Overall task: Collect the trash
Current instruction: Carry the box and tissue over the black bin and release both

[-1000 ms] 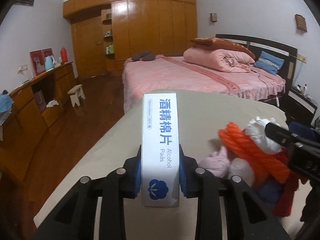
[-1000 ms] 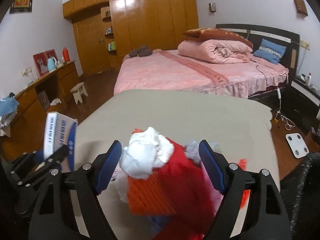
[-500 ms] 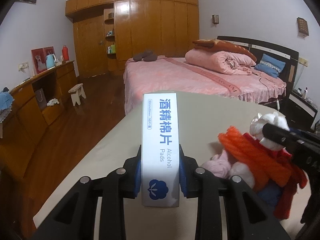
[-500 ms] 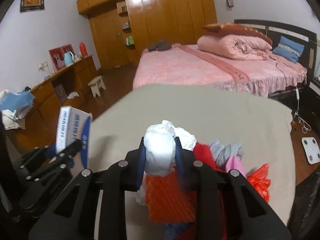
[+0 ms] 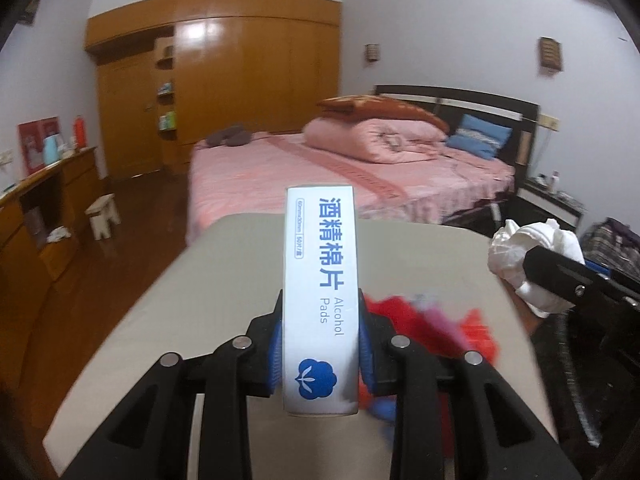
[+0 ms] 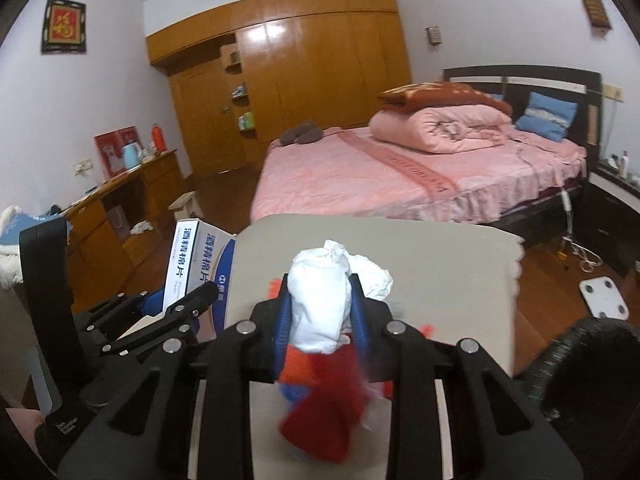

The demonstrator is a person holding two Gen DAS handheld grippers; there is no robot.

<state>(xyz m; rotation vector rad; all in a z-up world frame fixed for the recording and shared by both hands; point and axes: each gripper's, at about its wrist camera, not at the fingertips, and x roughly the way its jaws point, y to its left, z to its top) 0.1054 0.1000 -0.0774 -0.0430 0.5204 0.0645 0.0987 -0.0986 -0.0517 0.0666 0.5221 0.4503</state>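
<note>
My left gripper (image 5: 320, 344) is shut on a white and blue alcohol pads box (image 5: 320, 280), held upright above the beige table (image 5: 224, 280). The same alcohol pads box (image 6: 196, 264) and the left gripper (image 6: 176, 308) show at the left of the right wrist view. My right gripper (image 6: 320, 316) is shut on a crumpled white tissue wad (image 6: 320, 300), lifted off the table. In the left wrist view that tissue wad (image 5: 520, 252) sits at the right edge in the right gripper's black fingers (image 5: 560, 276). A blurred pile of red, orange and blue trash (image 5: 420, 320) lies on the table below.
A pink bed (image 5: 360, 172) with a rolled quilt stands beyond the table (image 6: 420, 272). A wooden wardrobe (image 5: 240, 80) fills the back wall and a low wooden cabinet (image 5: 44, 208) runs along the left. A white scale (image 6: 604, 296) lies on the floor at right.
The right gripper closed on the white tissue wad and lifted it off the pile. Both grippers rose, the left still holding the box.
</note>
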